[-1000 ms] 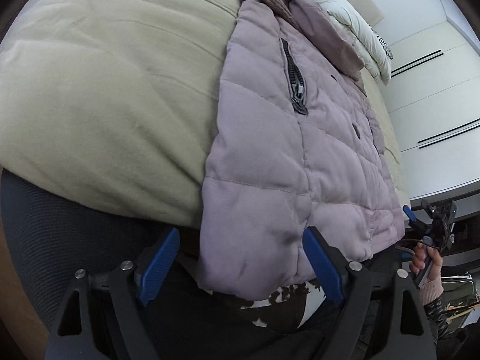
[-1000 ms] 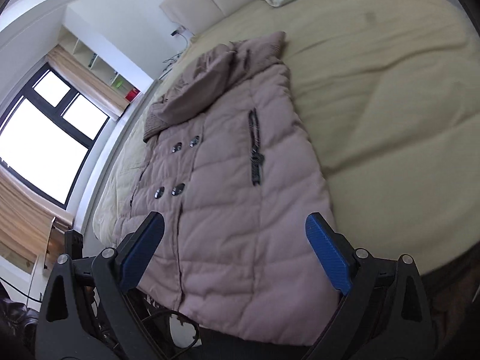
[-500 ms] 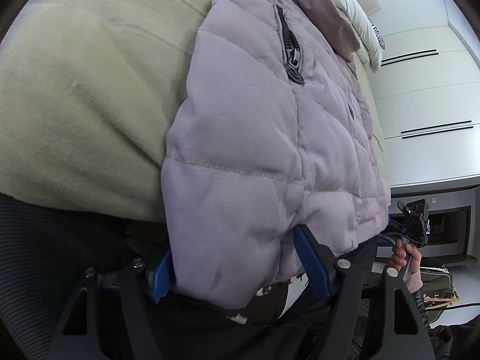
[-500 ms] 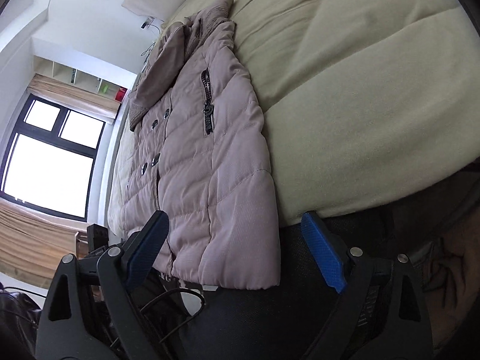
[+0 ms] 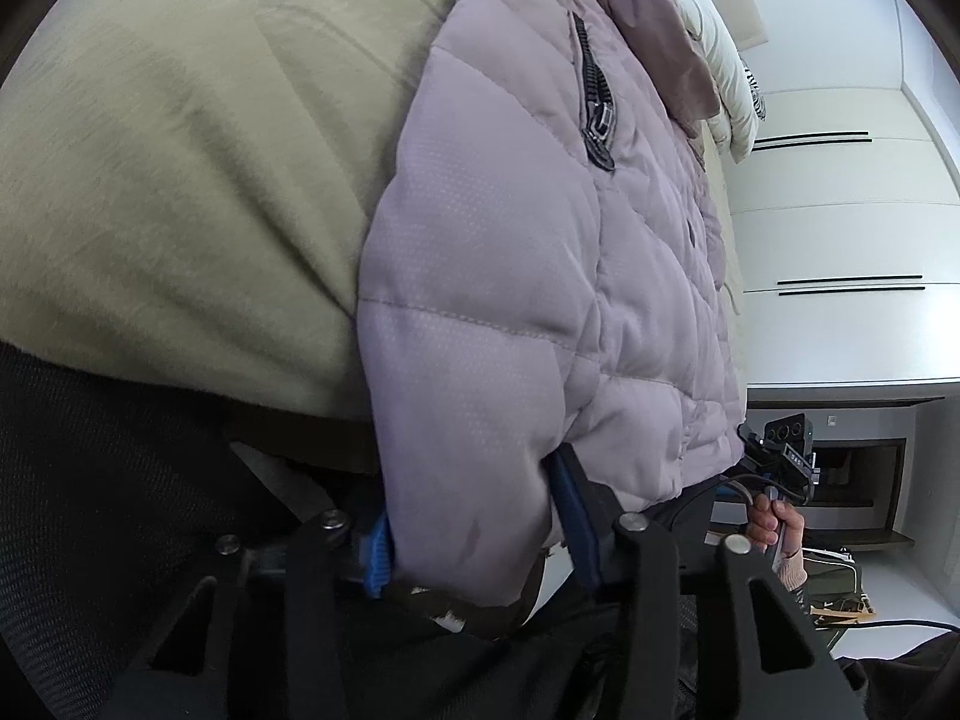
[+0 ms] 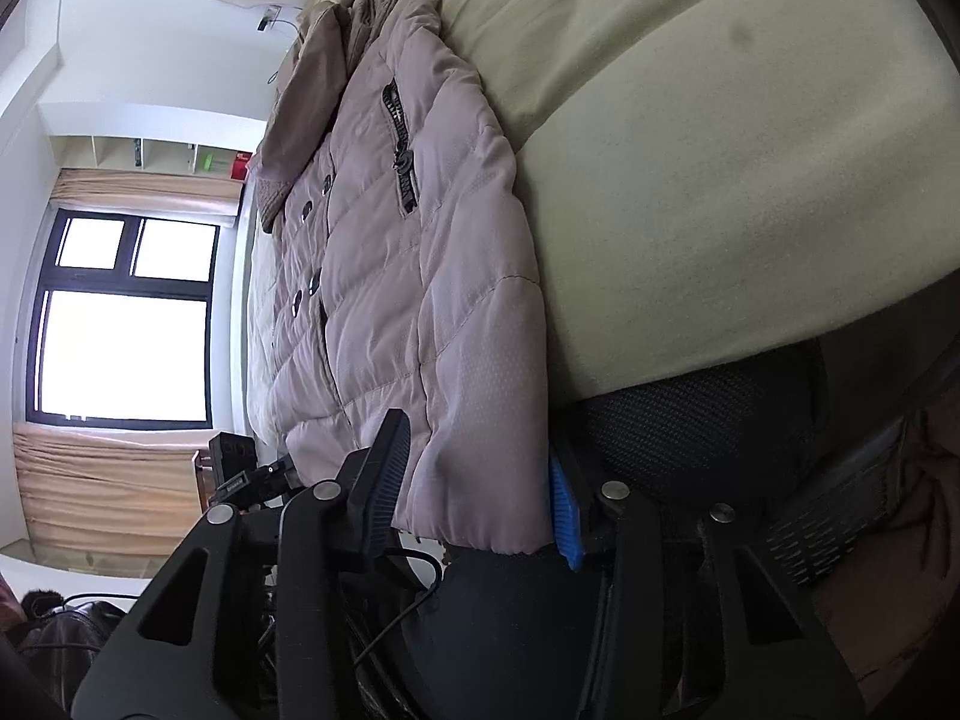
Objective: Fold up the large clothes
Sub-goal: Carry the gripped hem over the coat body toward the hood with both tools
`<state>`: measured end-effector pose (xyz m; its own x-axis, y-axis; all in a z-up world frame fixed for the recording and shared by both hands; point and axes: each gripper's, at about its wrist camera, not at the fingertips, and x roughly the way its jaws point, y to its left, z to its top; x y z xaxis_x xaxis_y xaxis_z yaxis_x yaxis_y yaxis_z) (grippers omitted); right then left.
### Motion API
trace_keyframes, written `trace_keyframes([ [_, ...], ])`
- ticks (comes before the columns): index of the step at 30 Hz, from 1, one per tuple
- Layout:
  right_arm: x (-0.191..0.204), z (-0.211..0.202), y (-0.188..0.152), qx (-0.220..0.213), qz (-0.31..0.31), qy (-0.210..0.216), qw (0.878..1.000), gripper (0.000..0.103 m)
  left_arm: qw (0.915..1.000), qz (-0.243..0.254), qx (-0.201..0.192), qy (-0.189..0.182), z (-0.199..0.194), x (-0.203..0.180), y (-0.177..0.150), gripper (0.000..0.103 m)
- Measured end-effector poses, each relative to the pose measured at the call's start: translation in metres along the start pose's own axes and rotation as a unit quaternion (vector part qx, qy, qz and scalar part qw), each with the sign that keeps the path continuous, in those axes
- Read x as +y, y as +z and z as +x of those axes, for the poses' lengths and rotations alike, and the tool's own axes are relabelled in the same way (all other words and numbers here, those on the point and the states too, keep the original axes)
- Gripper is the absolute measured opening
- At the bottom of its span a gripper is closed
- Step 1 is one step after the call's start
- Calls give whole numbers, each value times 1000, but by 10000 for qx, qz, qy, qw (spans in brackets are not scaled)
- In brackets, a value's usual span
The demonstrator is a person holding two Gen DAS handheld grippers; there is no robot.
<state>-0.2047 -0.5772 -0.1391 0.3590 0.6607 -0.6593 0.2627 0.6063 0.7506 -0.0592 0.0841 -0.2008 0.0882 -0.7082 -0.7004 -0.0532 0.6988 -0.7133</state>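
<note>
A mauve quilted jacket lies front up along the olive-green bed, its hem hanging over the foot edge. My left gripper is closing on one hem corner, and the puffy fabric fills the gap between its blue pads. In the right wrist view the same jacket shows its dark buttons and pocket zip. My right gripper is closing on the other hem corner, with both pads against the cloth. A hand holding that right gripper shows at the far edge of the hem.
A white duvet lies at the head of the bed. White wardrobe doors stand along one side, a bright window with beige curtains on the other. The dark mesh bed base drops below the mattress. A dark bag sits on the floor.
Both grippers sank to the foot edge of the bed and tipped downward. Their wide-open jaws narrowed onto the two corners of the jacket hem.
</note>
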Motion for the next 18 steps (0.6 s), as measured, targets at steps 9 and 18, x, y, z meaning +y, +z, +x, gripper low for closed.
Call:
trace_keyframes([
  [9,5,-3,-12,-431,-262,-436,9978,7,9982,87,-594,-66,-31,-30,-5,8],
  [18,67,-26,-2,-1211,-1010,-473,9864,5,9810,260,-1802,-674,-98,-75,32,7],
])
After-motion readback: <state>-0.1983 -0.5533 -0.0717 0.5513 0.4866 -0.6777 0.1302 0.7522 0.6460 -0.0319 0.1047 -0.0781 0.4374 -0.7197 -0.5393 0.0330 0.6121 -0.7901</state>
